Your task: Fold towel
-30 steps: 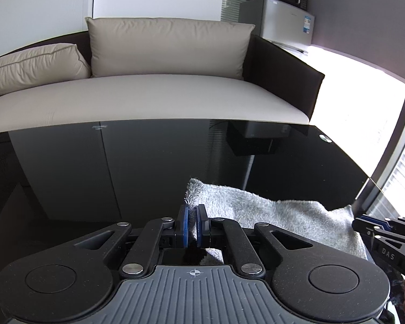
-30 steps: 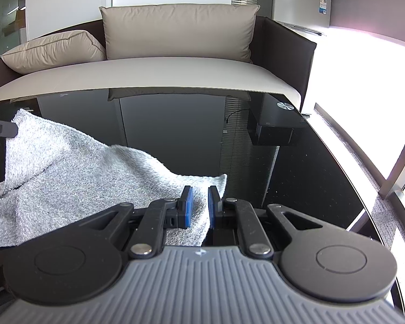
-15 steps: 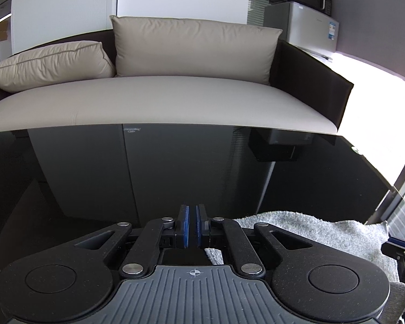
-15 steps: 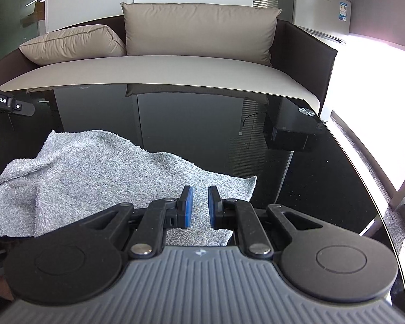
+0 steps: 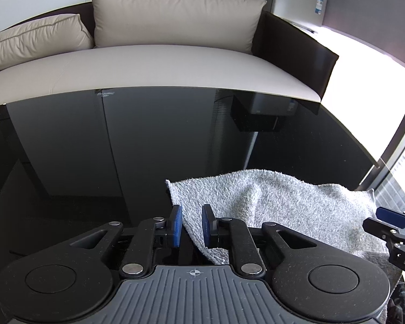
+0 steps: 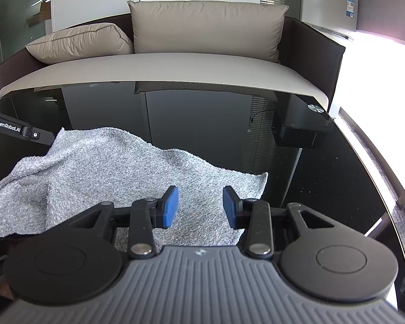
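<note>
Two grippers are letting go. Left wrist view: left gripper [image 5: 191,225] opening narrowly, grey towel [image 5: 283,208] edge loose between its jaws. Right wrist view: right gripper [image 6: 201,206] opening wider over towel [image 6: 108,172] lying rumpled on glass table [image 6: 324,175]; one fold apparently laid, smoothing and further folds remain.

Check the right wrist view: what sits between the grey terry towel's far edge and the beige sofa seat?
Only bare glossy black tabletop between the grey terry towel and beige sofa seat, seen in the right wrist view.
</note>
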{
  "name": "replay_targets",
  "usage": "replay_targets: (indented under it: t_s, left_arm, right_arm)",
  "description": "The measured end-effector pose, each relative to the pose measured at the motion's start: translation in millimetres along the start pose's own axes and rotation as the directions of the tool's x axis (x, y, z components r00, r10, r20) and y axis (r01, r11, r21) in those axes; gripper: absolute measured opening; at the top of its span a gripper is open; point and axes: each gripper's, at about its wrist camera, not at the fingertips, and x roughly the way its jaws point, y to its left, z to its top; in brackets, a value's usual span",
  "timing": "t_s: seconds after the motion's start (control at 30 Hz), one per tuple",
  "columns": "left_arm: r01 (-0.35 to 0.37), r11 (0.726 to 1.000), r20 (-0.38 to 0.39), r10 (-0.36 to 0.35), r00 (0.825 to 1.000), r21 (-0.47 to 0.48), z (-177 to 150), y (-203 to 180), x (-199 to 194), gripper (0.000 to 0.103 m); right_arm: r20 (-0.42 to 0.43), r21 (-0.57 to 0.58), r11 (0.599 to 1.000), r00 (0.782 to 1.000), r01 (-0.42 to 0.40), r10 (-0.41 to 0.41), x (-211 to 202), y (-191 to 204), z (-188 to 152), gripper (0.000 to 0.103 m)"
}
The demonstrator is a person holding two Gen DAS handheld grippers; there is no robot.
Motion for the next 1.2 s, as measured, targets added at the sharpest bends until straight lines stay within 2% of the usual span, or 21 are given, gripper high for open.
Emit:
replay_targets:
  t_s: [0.23, 0.4, 0.47, 0.57, 0.7, 0.87, 0.97, 1.03, 1.2]
  left_arm:
    - [-0.002, 1.0, 0.006, 0.002, 1.0, -0.018, -12.9, 5.9, -20.7, 0.031]
    - [0.005, 1.0, 0.002, -0.005, 1.0, -0.017, -22.5, 3.4, -39.7, 0.053]
    - [0.007, 1.0, -0.002, -0.007, 1.0, -0.009, -30.1, 1.2, -46.0, 0.056]
    - [0.007, 1.0, -0.009, -0.007, 1.0, -0.01, -42.4, -0.3, -53.7, 0.069]
    - [-0.001, 1.0, -0.012, 0.001, 1.0, 0.011, -62.4, -2.8, -65.8, 0.071]
    - [-0.012, 0.999, -0.016, 0.012, 1.0, 0.035, -79.6, -7.8, -76.2, 0.069]
    - [0.0, 0.998, -0.023, 0.001, 1.0, 0.06, -87.0, -13.3, -80.4, 0.05]
    - [0.015, 0.997, -0.026, -0.013, 1.0, 0.069, -89.7, -16.2, -82.2, 0.048]
    - [0.012, 0.996, -0.023, -0.009, 1.0, 0.091, -97.4, -22.9, -84.8, 0.047]
  right_arm:
    - [-0.024, 0.012, 0.995, 0.995, -0.1, 0.101, -19.3, 6.8, -6.2, 0.041]
    - [-0.054, -0.003, 0.987, 0.985, -0.163, 0.162, -35.5, 15.6, -15.8, 0.041]
    - [-0.078, -0.024, 0.985, 0.982, -0.172, 0.17, -40.0, 21.1, -21.5, 0.044]
    - [-0.104, -0.058, 0.983, 0.98, -0.176, 0.169, -46.6, 29.1, -29.7, 0.046]
    - [-0.105, -0.082, 0.981, 0.98, -0.178, 0.169, -55.9, 35.0, -36.2, 0.051]
    - [-0.092, -0.088, 0.983, 0.984, -0.161, 0.153, -66.3, 38.7, -40.3, 0.052]
    - [-0.085, -0.093, 0.982, 0.984, -0.163, 0.155, -73.9, 40.9, -44.7, 0.052]
    - [-0.077, -0.101, 0.982, 0.985, -0.16, 0.153, -80.0, 43.6, -48.2, 0.052]
    - [-0.031, -0.112, 0.99, 0.996, -0.084, 0.081, -94.8, 43.5, -53.5, 0.052]
